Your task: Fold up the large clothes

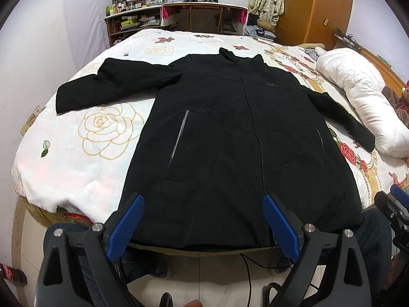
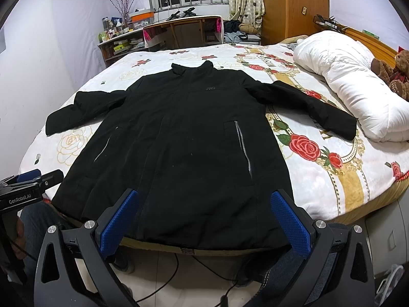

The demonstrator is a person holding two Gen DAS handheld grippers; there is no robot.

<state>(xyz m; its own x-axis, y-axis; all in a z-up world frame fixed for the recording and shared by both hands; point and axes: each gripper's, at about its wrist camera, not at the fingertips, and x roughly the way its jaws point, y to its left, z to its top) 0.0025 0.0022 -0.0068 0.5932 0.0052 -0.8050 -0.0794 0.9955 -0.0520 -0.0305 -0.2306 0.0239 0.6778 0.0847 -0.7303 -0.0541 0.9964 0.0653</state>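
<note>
A large black coat (image 1: 230, 133) lies flat, front up, on the bed, collar far, hem at the near edge, both sleeves spread out. It also shows in the right wrist view (image 2: 184, 148). My left gripper (image 1: 203, 217) is open and empty, held just before the hem, over its left half. My right gripper (image 2: 204, 212) is open and empty, held before the hem's right half. The right gripper shows at the right edge of the left wrist view (image 1: 395, 204), and the left gripper at the left edge of the right wrist view (image 2: 30, 181).
The bed (image 1: 84, 158) has a white floral cover. A rolled white duvet (image 2: 358, 81) and a teddy bear (image 2: 393, 69) lie at the right. A desk (image 2: 181, 30), shelves and a wardrobe stand behind. Cables (image 2: 204, 263) lie on the floor below the bed edge.
</note>
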